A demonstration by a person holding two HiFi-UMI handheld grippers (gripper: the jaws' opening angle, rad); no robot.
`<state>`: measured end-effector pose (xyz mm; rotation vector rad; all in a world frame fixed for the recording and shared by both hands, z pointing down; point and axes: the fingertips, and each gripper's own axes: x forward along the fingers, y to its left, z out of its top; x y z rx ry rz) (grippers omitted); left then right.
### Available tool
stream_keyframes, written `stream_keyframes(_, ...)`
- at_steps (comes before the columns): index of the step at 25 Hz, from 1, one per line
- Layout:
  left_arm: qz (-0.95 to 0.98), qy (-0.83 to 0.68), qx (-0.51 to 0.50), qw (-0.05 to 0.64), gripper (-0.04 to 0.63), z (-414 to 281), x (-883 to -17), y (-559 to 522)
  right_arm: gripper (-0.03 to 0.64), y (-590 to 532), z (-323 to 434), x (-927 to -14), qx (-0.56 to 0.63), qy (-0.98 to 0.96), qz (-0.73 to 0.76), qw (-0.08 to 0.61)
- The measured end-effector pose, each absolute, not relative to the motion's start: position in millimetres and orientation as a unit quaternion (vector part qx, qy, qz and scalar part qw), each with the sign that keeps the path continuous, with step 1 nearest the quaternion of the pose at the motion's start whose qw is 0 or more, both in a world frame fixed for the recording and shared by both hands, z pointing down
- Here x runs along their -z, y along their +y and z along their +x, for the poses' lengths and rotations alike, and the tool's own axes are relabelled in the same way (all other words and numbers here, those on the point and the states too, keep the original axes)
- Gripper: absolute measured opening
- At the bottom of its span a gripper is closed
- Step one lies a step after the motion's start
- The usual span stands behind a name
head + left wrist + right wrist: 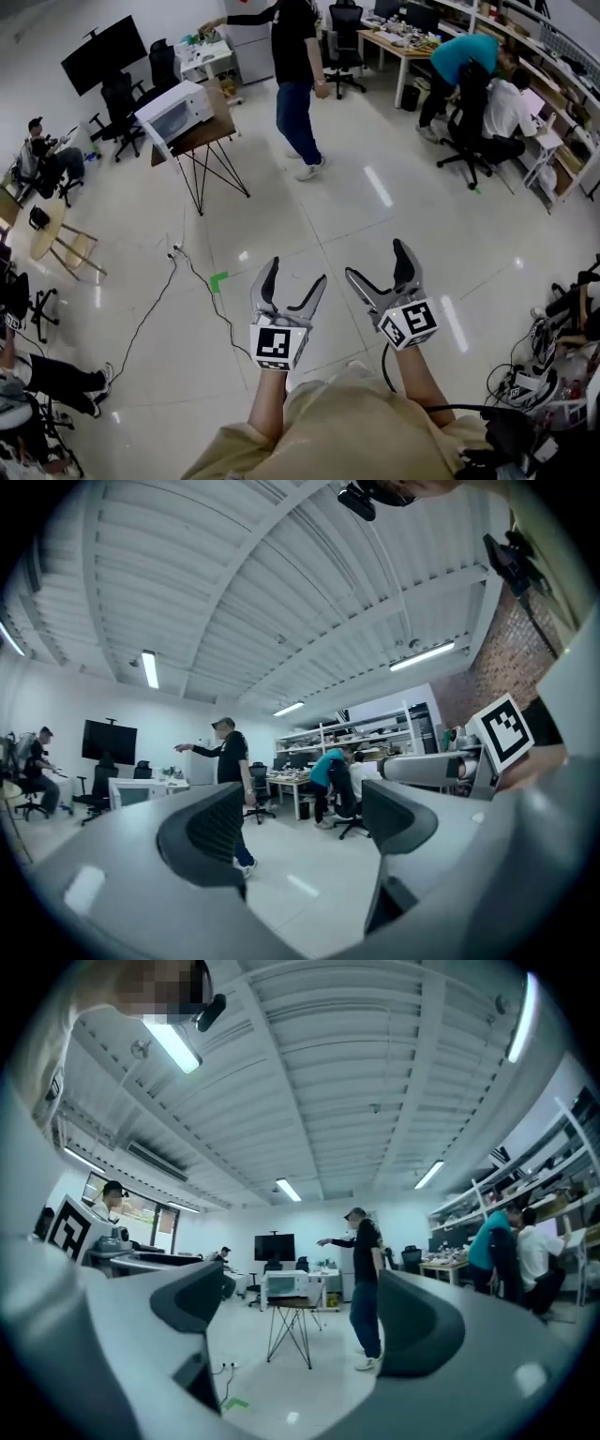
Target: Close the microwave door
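Note:
A white microwave (178,111) stands on a small wooden table with thin black legs (211,164), far across the room at the upper left. In the right gripper view the microwave (284,1285) shows small between the jaws; I cannot tell how its door stands. My left gripper (296,272) and right gripper (377,260) hover side by side over the bare floor, well short of the table. Both are open with nothing between the fingers, as the left gripper (305,822) and right gripper (305,1316) show in their own views.
A person in a black shirt (295,75) stands just right of the microwave table. A cable (187,272) and a green tape mark (218,279) lie on the floor ahead. Office chairs, desks and seated people line the left and right sides.

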<state>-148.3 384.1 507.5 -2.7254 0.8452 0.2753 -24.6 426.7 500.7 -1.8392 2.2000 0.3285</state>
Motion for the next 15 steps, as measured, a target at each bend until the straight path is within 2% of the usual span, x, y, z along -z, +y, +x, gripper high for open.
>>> stream_keyframes(15, -0.856, 0.490, -0.077, 0.146, 0.394, -48.9, -534.4, 394.6, 0.502, 378.1, 76.7, -525.2, -0.091, 0.877, -0.452, 0.135)
